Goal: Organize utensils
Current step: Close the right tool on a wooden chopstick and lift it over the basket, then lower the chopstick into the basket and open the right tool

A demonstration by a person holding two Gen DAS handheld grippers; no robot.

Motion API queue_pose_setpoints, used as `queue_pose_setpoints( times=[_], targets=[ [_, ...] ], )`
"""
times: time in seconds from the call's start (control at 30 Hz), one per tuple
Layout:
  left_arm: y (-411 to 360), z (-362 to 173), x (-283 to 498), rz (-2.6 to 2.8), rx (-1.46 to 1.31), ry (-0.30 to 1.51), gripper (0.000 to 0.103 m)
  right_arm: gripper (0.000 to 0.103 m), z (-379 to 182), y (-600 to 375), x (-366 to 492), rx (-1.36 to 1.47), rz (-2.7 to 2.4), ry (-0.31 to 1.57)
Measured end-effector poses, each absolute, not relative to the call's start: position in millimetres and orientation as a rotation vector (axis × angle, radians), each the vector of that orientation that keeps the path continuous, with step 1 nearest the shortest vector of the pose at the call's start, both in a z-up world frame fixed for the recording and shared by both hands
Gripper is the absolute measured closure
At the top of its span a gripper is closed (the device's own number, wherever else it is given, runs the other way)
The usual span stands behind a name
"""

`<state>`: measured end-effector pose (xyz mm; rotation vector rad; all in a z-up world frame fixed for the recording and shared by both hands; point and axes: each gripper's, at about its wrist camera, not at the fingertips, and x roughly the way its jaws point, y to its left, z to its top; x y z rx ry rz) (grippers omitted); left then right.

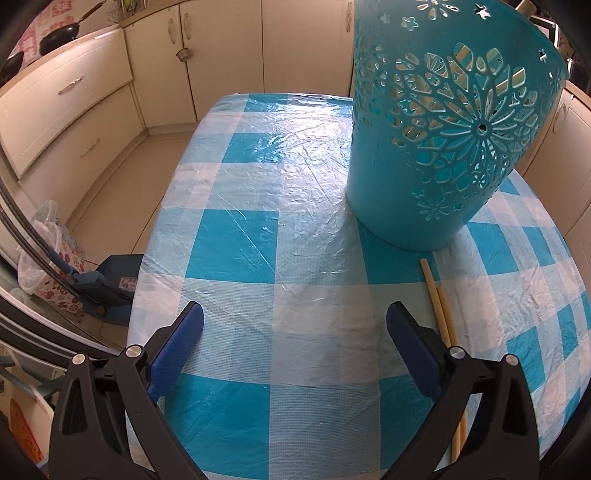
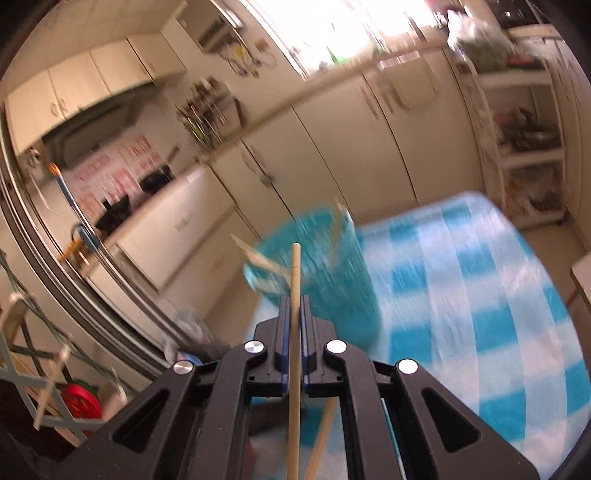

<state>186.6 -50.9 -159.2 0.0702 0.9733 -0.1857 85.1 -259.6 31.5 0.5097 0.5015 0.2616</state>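
A teal cut-out utensil holder [image 1: 439, 129] stands on the blue-and-white checked tablecloth [image 1: 258, 229], with pale sticks showing through its holes. Two wooden chopsticks [image 1: 441, 314] lie on the cloth just right of my left gripper [image 1: 295, 317], which is open and empty above the cloth. In the right wrist view my right gripper [image 2: 294, 306] is shut on one wooden chopstick [image 2: 294, 273], held above the table and pointing toward the blurred holder [image 2: 325, 280], which holds several chopsticks. Another chopstick [image 2: 321, 443] lies on the cloth below the gripper.
Cream kitchen cabinets [image 1: 221, 55] run behind the table. A wok [image 1: 61, 35] sits on the counter at left. A blue dustpan and broom [image 1: 107, 284] and a bagged bin [image 1: 48, 251] stand on the floor left of the table. A shelf rack [image 2: 524, 140] stands at right.
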Motion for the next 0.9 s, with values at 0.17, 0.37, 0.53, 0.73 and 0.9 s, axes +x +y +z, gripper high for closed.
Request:
queue_pose_setpoints(
  times=[0.17, 0.37, 0.53, 0.73, 0.9],
  targets=[
    [-51.0, -159.2, 186.1, -0.191, 0.074, 0.975, 0.008, 0.097, 71.8, -247.3, 139.4, 0.477, 0.224, 0.360],
    [-51.3, -159.8, 186.5, -0.194, 0.073, 0.975, 0.008, 0.097, 70.2, -237.3, 198.8, 0.441, 0.104, 0.319],
    [-51.8, -160.3, 186.8, -0.202, 0.072, 0.974, 0.008, 0.097, 52.3, -233.9, 217.2, 0.404, 0.017, 0.350],
    [-51.6, -160.0, 186.6, -0.203, 0.074, 0.975, 0.008, 0.097, 36.7, -230.9, 212.7, 0.369, -0.004, 0.382],
    [-51.6, -160.2, 186.7, -0.202, 0.075, 0.976, 0.008, 0.097, 28.3, -225.1, 208.4, 0.343, 0.014, 0.410]
  ],
)
